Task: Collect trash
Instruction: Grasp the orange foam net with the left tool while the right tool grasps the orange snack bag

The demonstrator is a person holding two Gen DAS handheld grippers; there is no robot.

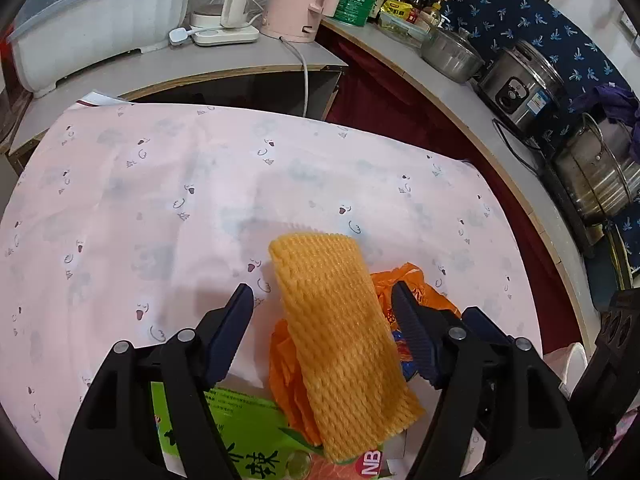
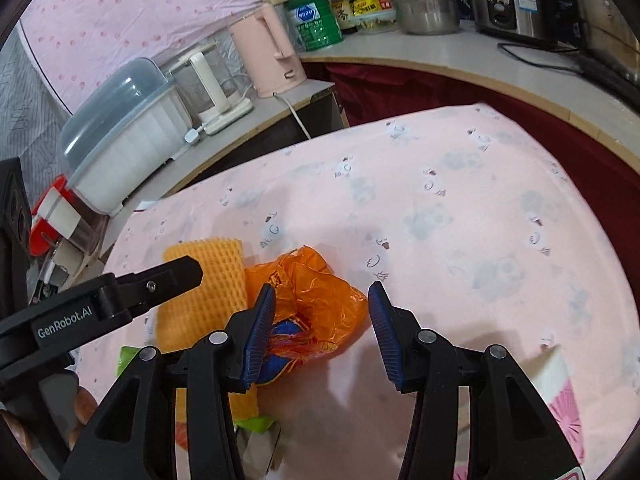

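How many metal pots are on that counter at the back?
3, perhaps more hidden. A lidded pot beside the bottles, a rice cooker next along, and a big steel pot at the counter's near end.

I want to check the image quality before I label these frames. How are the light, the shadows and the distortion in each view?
Left wrist view: even indoor light, strong fisheye bending of the counter edge, dark vignette corners, faint shadow beside the yellow foam net. Right wrist view: same bending, a soft grey shadow on the pink cloth under the right gripper; orange plastic bag slightly shiny.
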